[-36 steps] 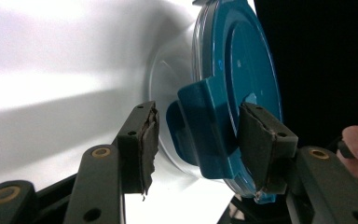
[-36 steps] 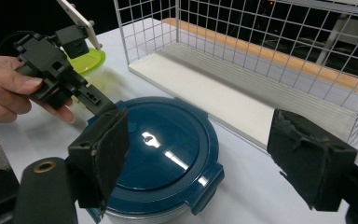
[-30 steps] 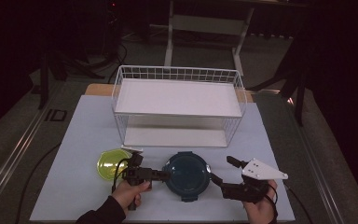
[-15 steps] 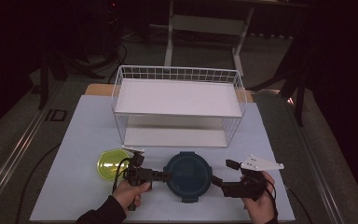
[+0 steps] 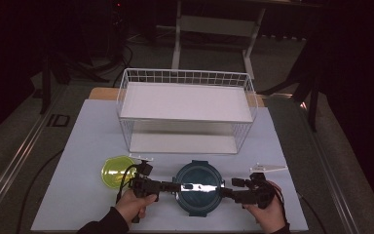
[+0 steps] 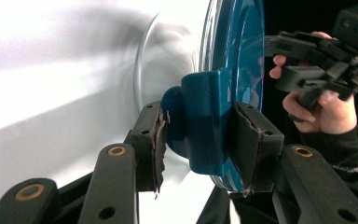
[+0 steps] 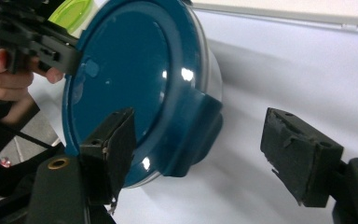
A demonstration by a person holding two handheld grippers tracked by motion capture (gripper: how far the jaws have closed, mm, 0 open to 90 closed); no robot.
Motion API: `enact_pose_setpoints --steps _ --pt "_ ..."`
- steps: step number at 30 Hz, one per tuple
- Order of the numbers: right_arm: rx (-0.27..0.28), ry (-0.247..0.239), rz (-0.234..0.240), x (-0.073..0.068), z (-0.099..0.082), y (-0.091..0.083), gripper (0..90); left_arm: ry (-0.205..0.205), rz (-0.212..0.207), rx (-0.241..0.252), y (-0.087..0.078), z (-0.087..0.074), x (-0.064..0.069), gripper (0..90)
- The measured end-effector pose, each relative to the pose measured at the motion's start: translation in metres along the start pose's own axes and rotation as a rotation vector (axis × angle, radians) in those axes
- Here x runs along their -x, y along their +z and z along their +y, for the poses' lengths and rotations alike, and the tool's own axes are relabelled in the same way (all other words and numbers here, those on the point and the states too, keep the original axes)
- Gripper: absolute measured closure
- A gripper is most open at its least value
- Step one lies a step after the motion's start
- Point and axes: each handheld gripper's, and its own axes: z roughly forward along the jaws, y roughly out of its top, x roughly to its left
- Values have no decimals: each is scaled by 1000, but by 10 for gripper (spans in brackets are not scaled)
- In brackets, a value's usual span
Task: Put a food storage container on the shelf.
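High view. My left claw [image 5: 171, 185] meets the left edge of the round teal lid [image 5: 198, 187]; my right claw [image 5: 228, 191] comes in at the lid's right edge. The lid sits on its clear bowl on the white mat [image 5: 78, 146], between the two claws. A green lid [image 5: 114, 170] lies just beyond my left hand [image 5: 135, 204]; the wire rack [image 5: 187, 109] stands well ahead of both claws.

Left gripper view. The pads [image 6: 151, 140] of my left claw [image 6: 200, 140] bracket the lid's clip tab [image 6: 204, 121] — the jaws have just been closing, and both pads look to be pressing on it, clamped on the tab. My right hand [image 6: 326, 102] shows past the lid.

Right gripper view. My right claw [image 7: 200, 149] stands apart, though its jaws have just been narrowing: one pad [image 7: 116, 135] lies over the lid [image 7: 130, 79], the other well clear over the mat, with the near tab [image 7: 193, 126] between them, ungripped.

Risk, as I judge it: the right pads are unevenly placed about the tab — closing so could skid off the glossy rim or tip the bowl. If only my left claw pulls, the whole container may slide or lift off the mat.
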Motion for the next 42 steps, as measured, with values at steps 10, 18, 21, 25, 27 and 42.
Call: enact_pose_setpoints --steps 10,18,21,25,27,42 --pt "-54 43 96 4 -4 7 464 81 -6 -11 -1 -3 4 568" --pt "-71 73 145 7 -4 7 515 93 -10 -12 -2 -5 5 570" --pt "-79 73 150 6 -4 7 533 100 -12 -14 -2 -5 5 571" --pt "-87 70 158 6 -3 7 537 101 -9 -11 -2 -7 5 573" --pt "-87 64 155 4 -3 7 541 102 -9 -7 -3 -8 5 572" --pt "-48 93 129 -8 2 -4 553 74 -20 41 -10 -7 17 571"
